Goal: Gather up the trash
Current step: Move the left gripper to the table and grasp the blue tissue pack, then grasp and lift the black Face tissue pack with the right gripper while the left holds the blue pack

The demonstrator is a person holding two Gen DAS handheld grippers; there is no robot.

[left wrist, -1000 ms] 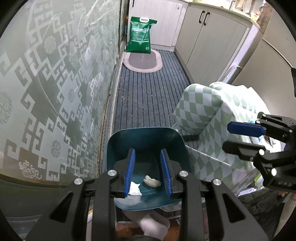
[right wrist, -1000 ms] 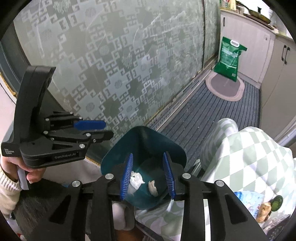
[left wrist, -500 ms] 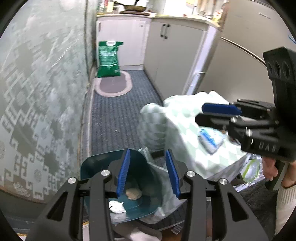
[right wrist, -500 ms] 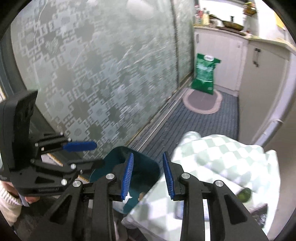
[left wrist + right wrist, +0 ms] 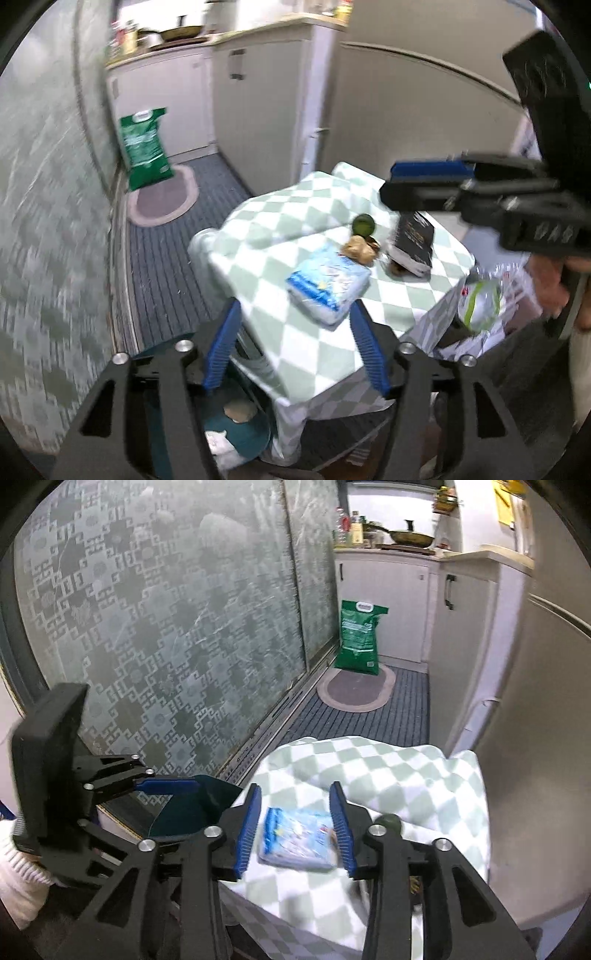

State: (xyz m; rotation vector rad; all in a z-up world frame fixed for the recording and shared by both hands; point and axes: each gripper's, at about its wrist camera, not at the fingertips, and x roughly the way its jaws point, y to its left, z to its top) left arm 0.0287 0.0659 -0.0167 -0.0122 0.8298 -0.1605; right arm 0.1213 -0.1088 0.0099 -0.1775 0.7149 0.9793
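Observation:
A table under a green-and-white checked cloth (image 5: pixel 266 266) carries a blue-and-white packet (image 5: pixel 327 284), a crumpled brown paper (image 5: pixel 360 249), a round green thing (image 5: pixel 364 225) and a dark box (image 5: pixel 413 240). My left gripper (image 5: pixel 295 350) hovers over the table's near corner, its jaws opening with nothing between them. A teal bin (image 5: pixel 240 435) below it holds a white tissue (image 5: pixel 218 443) and a beige lump (image 5: pixel 238 410). My right gripper (image 5: pixel 295 830) is also opening; the blue-and-white packet (image 5: pixel 295 838) shows between its fingers, unpressed. The right gripper (image 5: pixel 432 181) also appears upper right, above the dark box.
A patterned frosted glass door (image 5: pixel 166 627) runs along the left. A green sack (image 5: pixel 146 147) and an oval mat (image 5: pixel 162 199) lie at the end of the striped floor. White cabinets (image 5: pixel 258 110) stand behind the table. A plastic bag (image 5: pixel 480 299) hangs at its right side.
Both views have swung from the teal bin up and over to the checked table. Both grippers' jaws have widened. The tissue and lump stay in the bin.

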